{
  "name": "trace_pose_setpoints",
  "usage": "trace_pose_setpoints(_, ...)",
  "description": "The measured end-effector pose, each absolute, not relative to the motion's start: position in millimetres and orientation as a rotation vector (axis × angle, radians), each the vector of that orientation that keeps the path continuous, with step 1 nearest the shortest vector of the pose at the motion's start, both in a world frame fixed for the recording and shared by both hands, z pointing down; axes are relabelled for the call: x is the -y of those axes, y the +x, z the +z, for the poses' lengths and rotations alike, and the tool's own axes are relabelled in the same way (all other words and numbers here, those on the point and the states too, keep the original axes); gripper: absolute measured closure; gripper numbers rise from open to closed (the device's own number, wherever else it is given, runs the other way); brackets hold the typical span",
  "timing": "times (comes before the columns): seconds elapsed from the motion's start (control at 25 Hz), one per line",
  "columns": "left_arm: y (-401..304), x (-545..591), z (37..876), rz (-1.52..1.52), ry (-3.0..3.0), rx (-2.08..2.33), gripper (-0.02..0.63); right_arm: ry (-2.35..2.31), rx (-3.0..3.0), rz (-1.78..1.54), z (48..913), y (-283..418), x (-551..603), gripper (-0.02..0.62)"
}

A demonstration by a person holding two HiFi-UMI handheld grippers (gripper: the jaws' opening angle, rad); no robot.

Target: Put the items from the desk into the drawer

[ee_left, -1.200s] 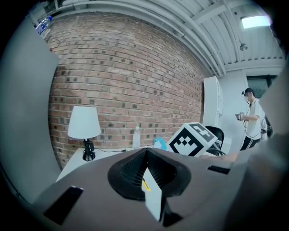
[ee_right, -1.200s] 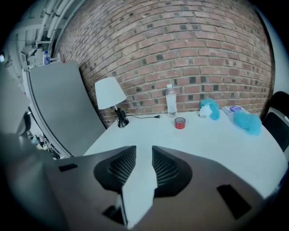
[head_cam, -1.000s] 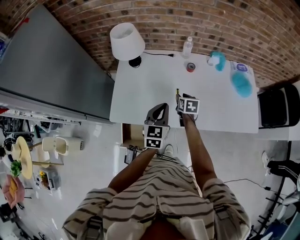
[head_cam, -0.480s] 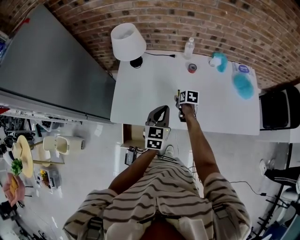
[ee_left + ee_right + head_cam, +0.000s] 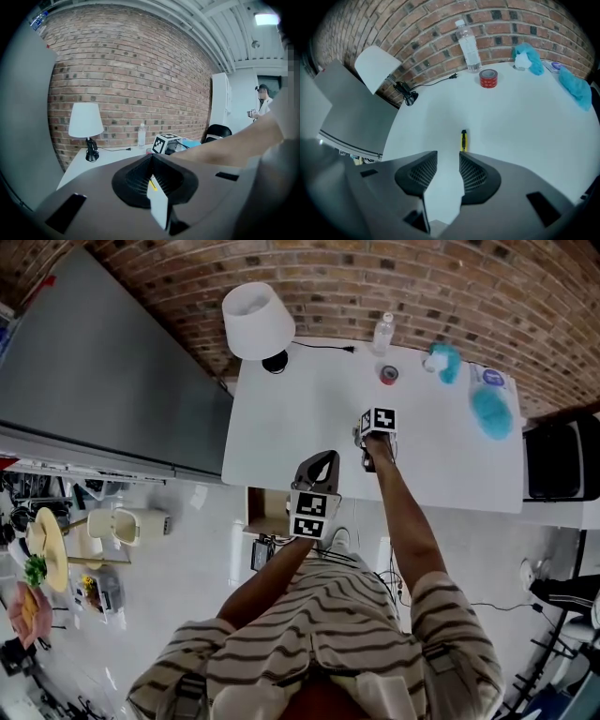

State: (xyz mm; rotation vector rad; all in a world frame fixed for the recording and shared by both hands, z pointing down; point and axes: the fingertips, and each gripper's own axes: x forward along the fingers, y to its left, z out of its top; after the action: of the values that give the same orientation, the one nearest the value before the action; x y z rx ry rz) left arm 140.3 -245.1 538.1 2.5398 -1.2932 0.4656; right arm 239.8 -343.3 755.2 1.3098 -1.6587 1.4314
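Note:
A small yellow utility knife (image 5: 463,139) lies on the white desk (image 5: 309,418). My right gripper (image 5: 447,154) points steeply down at the desk. Its jaws stand wide, have just been opening, and hold nothing. The knife lies just beyond the right jaw's tip. In the head view the right gripper (image 5: 367,434) sits mid-desk under its marker cube and hides the knife. My left gripper (image 5: 325,456) hovers at the desk's front edge, and its jaws (image 5: 151,157) meet at the tips. A brown open drawer (image 5: 265,512) shows below the desk's front left.
At the back of the desk stand a white lamp (image 5: 255,322), a clear bottle (image 5: 468,47), a red tape roll (image 5: 488,78) and teal cloths (image 5: 527,58). A blue fluffy item (image 5: 492,413) lies at the right. A grey cabinet (image 5: 103,381) flanks the left.
My right gripper has moved further out over the desk and lower, tipping down toward the yellow knife, which its cube now covers in the head view. The left gripper has stayed put.

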Motion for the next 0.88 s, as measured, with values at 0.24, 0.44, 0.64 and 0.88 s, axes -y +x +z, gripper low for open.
trace_pose_setpoints(0.24,144,249,542,0.489,2.557,1.29,0.598,1.286,1.606,1.408,771,240,347,0.443)
trace_pose_setpoints(0.44,151,251,542,0.489,2.569,1.282,0.598,1.271,1.574,1.419,786,240,350,0.448)
trace_pose_setpoints(0.64,150,249,543,0.502,2.593,1.299,0.598,1.234,1.52,1.369,800,239,351,0.454)
trace_pose_setpoints(0.88,145,251,550,0.498,2.571,1.3,0.598,1.215,1.492,1.365,817,239,354,0.456)
